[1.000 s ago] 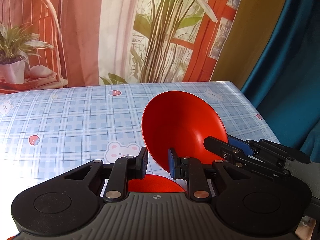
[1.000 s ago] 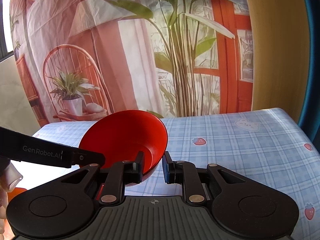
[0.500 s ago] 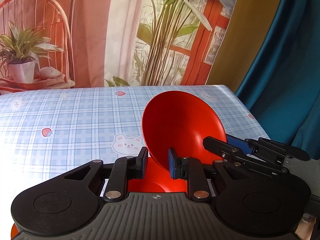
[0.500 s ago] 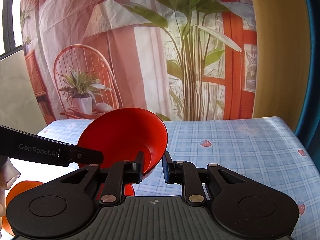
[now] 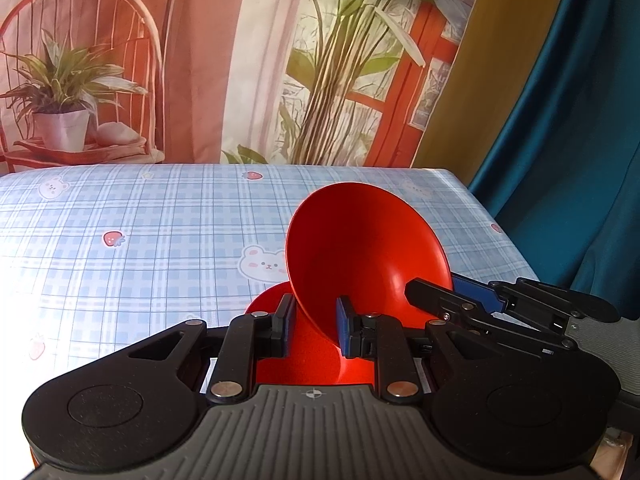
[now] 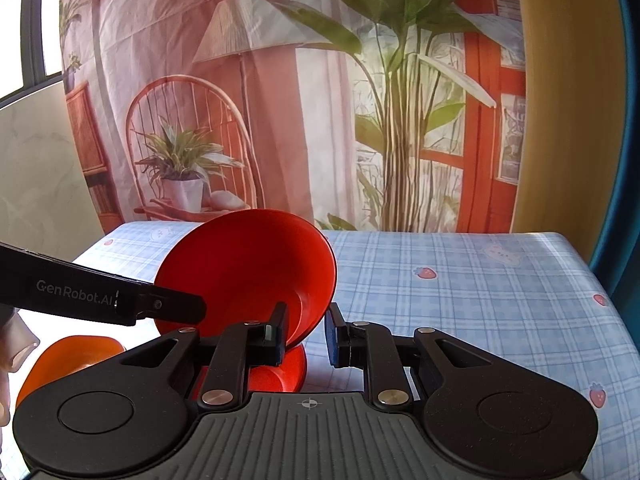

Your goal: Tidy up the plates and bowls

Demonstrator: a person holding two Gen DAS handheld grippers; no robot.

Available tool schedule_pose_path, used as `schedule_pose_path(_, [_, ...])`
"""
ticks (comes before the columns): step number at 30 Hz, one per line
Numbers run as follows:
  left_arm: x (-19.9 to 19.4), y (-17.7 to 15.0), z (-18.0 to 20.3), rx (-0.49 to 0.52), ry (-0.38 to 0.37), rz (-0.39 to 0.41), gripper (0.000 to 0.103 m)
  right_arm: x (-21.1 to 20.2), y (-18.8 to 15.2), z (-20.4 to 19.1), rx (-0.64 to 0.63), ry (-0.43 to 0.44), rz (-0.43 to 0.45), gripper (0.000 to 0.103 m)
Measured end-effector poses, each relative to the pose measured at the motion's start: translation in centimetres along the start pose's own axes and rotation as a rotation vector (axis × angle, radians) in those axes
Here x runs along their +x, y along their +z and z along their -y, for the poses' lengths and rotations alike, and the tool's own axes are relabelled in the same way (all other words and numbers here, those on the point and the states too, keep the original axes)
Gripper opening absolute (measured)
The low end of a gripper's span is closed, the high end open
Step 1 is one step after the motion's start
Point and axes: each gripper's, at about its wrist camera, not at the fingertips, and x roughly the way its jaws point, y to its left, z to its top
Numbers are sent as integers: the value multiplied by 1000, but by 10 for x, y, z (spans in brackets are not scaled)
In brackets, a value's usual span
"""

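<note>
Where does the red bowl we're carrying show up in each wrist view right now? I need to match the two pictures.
Left wrist view: the red bowl is centre, tilted, its rim between the left tongs; the right tongs reach in from the right.
Right wrist view: the red bowl is left of centre, its rim between the right tongs; the left tongs reach in from the left.
Shared landmark: the printed potted plant on the backdrop.

A staged home-style set: a table under a blue plaid tablecloth printed with bears and strawberries stands before a printed fabric backdrop picturing a rattan chair, lamp and potted plants, beside a teal curtain.
</note>
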Motion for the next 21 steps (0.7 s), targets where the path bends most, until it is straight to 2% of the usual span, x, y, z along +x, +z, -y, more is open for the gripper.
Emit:
schedule_pose_path(11, [-10, -13, -7, -18, 6, -2, 23, -4, -9, -16, -33, 13, -25, 18])
schedule_pose_path(21, [-1, -23, -12, -29, 9, -30, 23, 5, -16, -19, -43, 11, -60, 18])
